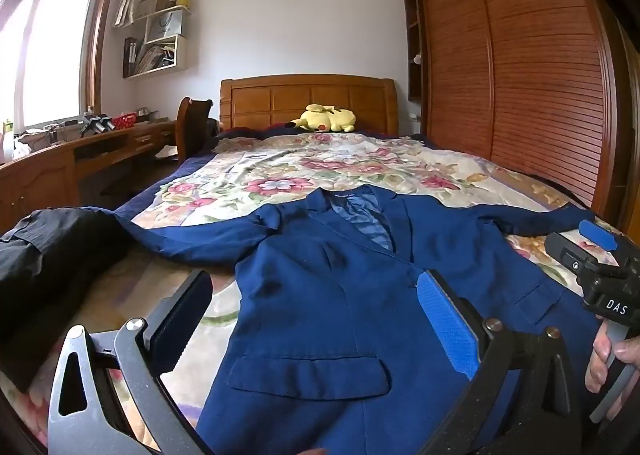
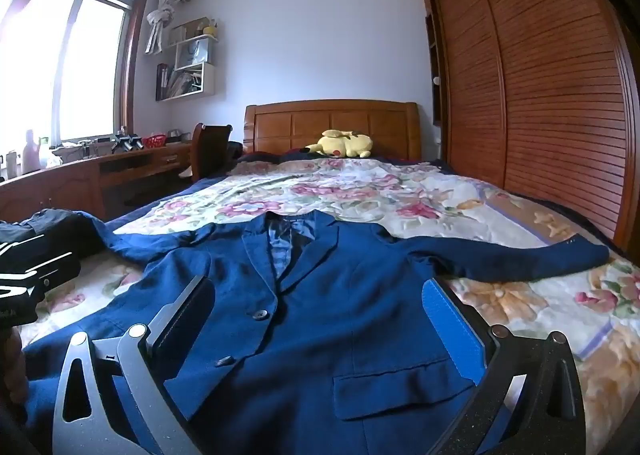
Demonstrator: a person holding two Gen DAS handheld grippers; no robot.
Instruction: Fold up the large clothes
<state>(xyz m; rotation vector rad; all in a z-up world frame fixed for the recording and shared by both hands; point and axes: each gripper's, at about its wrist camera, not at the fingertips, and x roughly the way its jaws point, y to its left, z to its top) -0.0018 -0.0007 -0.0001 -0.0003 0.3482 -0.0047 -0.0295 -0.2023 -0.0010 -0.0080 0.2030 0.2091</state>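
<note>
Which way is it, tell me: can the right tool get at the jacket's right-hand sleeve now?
Probably yes. The right tool is open and holds nothing, and the sleeve lies flat on the bedspread with nothing on it.

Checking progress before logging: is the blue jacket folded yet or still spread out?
Spread out. The blue jacket lies flat, front up, on the floral bedspread, both sleeves stretched sideways.

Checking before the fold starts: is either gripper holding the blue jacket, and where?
Nothing is held. The left gripper and right gripper are open above the blue jacket.
</note>
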